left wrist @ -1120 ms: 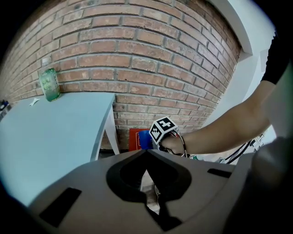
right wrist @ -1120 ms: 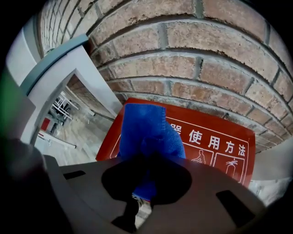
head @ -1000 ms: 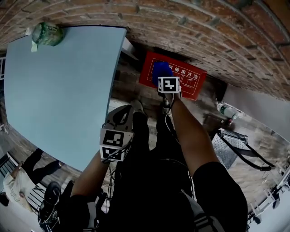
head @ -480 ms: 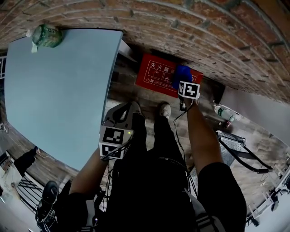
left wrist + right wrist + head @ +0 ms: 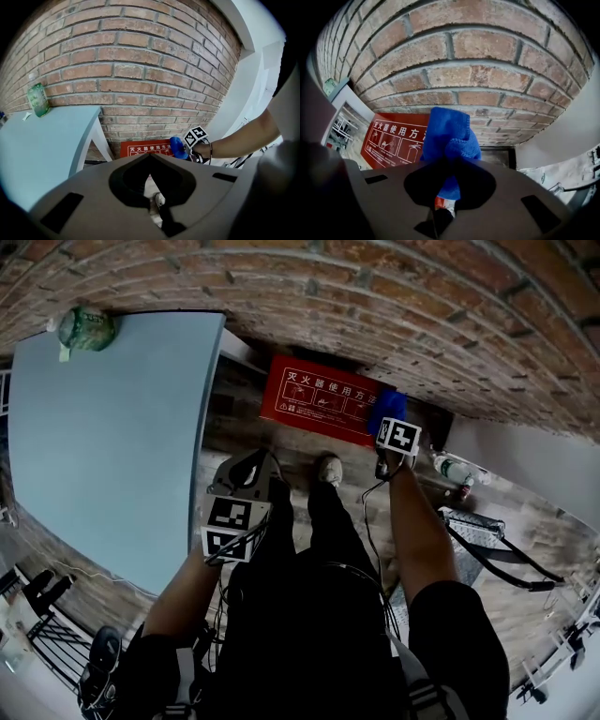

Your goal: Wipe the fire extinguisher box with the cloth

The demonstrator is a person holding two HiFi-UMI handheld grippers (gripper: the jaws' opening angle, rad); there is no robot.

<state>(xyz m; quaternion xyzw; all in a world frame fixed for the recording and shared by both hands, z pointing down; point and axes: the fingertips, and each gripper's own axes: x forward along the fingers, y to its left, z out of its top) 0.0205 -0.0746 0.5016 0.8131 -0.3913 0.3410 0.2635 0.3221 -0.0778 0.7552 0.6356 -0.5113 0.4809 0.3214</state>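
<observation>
- Brick wall (image 5: pixel 375 296) – red fire extinguisher box (image 5: pixel 309 395) at its foot.
- Right gripper (image 5: pixel 450 161) – clamped on blue cloth (image 5: pixel 450 133), by the box's right end.
- Left gripper (image 5: pixel 150 157) – jaws together, empty.

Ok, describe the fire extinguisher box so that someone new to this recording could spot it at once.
Start at the red brick wall; at its foot, just right of the pale blue table, stands a flat rectangular red box. It alone is bright red with white characters and pictograms, and a blue terry cloth is held at its right end.
</observation>
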